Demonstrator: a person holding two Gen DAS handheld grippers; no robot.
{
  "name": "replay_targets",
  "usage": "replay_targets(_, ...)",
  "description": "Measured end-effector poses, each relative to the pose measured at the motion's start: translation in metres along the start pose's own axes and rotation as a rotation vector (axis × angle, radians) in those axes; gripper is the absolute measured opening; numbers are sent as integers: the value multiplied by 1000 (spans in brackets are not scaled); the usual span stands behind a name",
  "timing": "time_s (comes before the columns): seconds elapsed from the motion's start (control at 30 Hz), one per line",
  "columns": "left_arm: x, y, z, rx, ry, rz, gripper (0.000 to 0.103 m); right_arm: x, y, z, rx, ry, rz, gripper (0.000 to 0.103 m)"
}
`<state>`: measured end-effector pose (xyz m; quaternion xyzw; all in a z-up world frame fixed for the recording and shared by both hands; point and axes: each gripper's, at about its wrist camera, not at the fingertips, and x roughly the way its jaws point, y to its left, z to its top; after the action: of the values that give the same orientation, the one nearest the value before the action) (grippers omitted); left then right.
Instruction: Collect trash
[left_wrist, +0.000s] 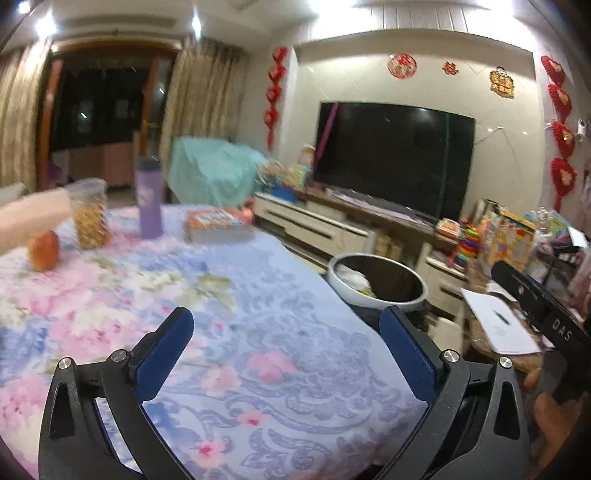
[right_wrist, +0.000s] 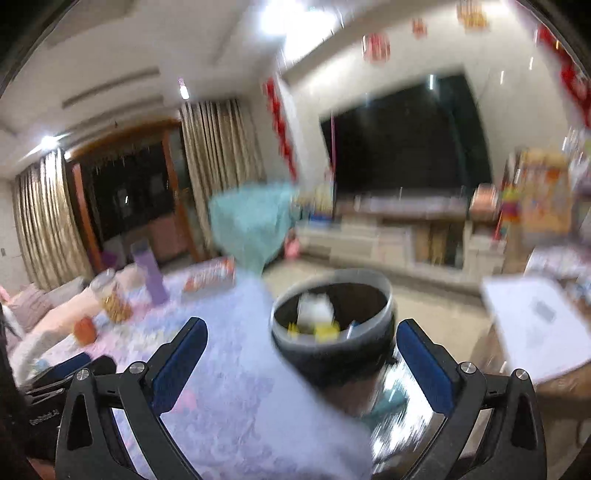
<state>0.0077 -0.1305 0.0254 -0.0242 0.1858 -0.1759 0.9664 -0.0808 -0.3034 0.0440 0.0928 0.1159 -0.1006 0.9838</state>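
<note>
Flowered bench (left_wrist: 258, 332) with no loose trash visible; trash bin (right_wrist: 332, 314) just beyond its edge, straight ahead of right gripper (right_wrist: 301, 350), nearer than left gripper (left_wrist: 286, 345). Both spread, holding nothing.

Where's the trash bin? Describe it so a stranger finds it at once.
Start at the table with the floral cloth. Just past its right edge, before the TV cabinet, stands the trash bin. It is round, open-topped, pale-rimmed and dark inside, with white and yellow scraps in it.
</note>
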Motion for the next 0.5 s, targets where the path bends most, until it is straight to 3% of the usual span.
replay_targets(0.07,-3,-1,-7,21,-11,48,103,-6,6,-1,-45,-16,-33,103)
replay_targets(0.17,-7,1,-15,26,-25,75,103,-2,9,-12,-43,31,4,103)
replay_targets(0.5,-18,8,-31,26,-42,156,103,-8,23,-44,-56,64,48,103)
